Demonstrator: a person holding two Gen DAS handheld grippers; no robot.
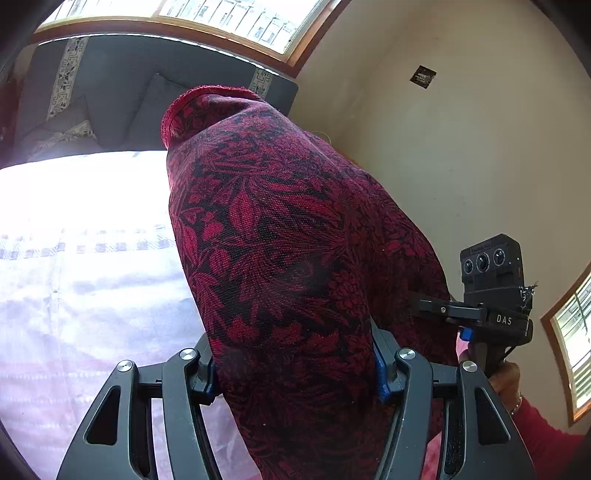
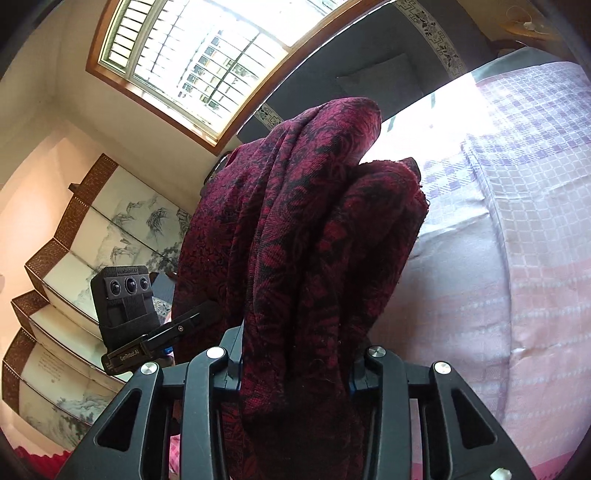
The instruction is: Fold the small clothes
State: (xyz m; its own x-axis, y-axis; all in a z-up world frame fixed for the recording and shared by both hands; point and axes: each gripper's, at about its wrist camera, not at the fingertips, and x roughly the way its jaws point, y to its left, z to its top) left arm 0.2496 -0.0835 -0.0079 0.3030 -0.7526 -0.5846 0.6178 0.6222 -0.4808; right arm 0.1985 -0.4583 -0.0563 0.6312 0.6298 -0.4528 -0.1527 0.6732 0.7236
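While the left gripper (image 1: 295,373) is lifted above the bed (image 1: 85,288), its jaws pinch a dark red floral garment (image 1: 280,229), which drapes up and forward over them and hides most of the bed's far side; a grey headboard (image 1: 110,81) stands beyond the bed, under a window (image 1: 229,18). To the garment's right, a hand (image 1: 502,380) in a red sleeve holds the other gripper's handle. From the right wrist, the right gripper (image 2: 295,365) has its jaws pressed onto a thick bunch of the same garment (image 2: 317,236), folds piled over them, with the checked bed cover (image 2: 517,221) to its right and a painted folding screen (image 2: 92,236) to its left.
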